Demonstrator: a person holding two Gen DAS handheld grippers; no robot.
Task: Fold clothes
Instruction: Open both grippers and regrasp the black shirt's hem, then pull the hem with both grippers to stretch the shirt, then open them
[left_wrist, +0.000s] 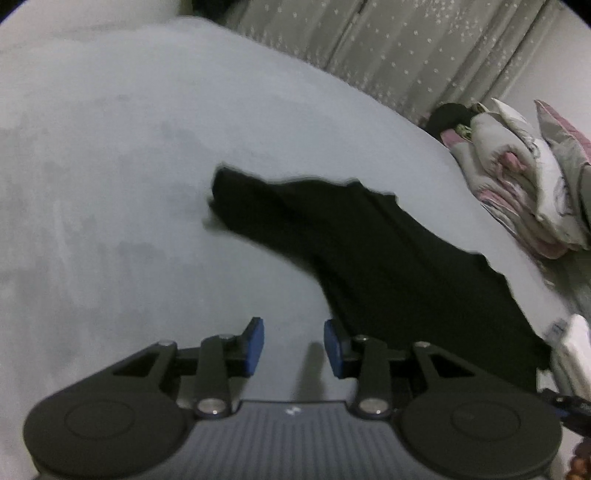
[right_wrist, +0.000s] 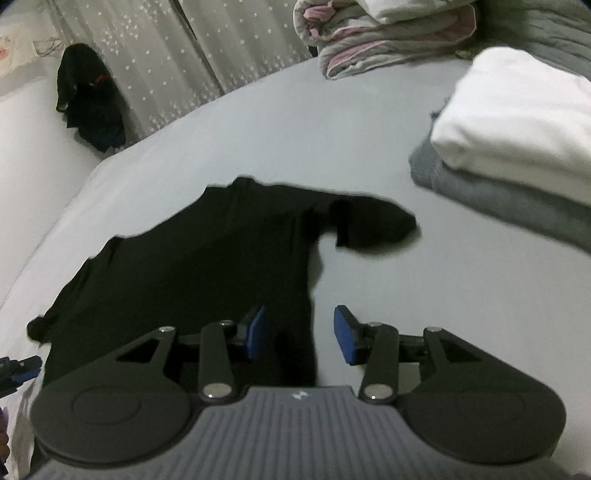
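A black T-shirt (left_wrist: 388, 266) lies spread flat on the pale grey bed sheet (left_wrist: 129, 166), one sleeve pointing left. In the right wrist view the same T-shirt (right_wrist: 207, 258) lies with its other sleeve (right_wrist: 373, 225) pointing right. My left gripper (left_wrist: 293, 345) is open and empty, hovering over the sheet just beside the shirt's left lower edge. My right gripper (right_wrist: 299, 334) is open and empty, over the shirt's right side edge near the hem.
A folded white garment (right_wrist: 517, 118) lies on a folded grey one (right_wrist: 509, 199) at the right. Rolled pink-and-grey bedding (right_wrist: 388, 33) sits at the far edge; it also shows in the left wrist view (left_wrist: 524, 184). A dark garment (right_wrist: 88, 96) hangs by the dotted curtain (right_wrist: 207, 48).
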